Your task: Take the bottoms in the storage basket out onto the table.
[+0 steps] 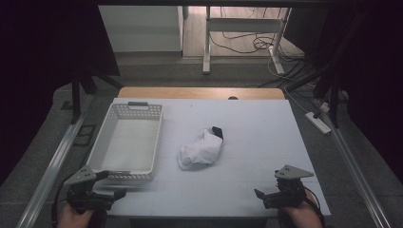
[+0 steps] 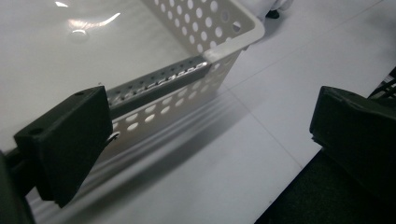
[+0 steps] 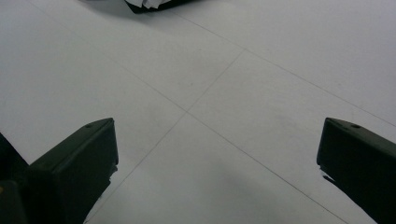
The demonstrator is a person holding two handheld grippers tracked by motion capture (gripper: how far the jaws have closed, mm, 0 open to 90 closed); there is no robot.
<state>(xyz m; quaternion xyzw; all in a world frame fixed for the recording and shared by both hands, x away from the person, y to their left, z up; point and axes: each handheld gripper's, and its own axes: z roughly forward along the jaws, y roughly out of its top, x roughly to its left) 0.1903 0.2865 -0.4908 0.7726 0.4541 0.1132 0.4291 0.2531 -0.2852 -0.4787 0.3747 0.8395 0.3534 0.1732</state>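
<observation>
At the near left corner of the desk point(image 1: 266, 128) the left gripper point(image 1: 108, 184) hangs with its jaws wide apart, holding nothing, just beside the near rim of the white perforated basket point(image 1: 127, 142). A crumpled white cloth point(image 1: 201, 150) with a dark patch at its far end lies mid-desk, right of the basket and apart from it. At the near right the right gripper point(image 1: 267, 191) hovers, jaws spread, over bare desk.

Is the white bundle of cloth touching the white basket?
Apart. In the high view, the cloth bundle lies right of the basket, with a strip of bare table between them.
</observation>
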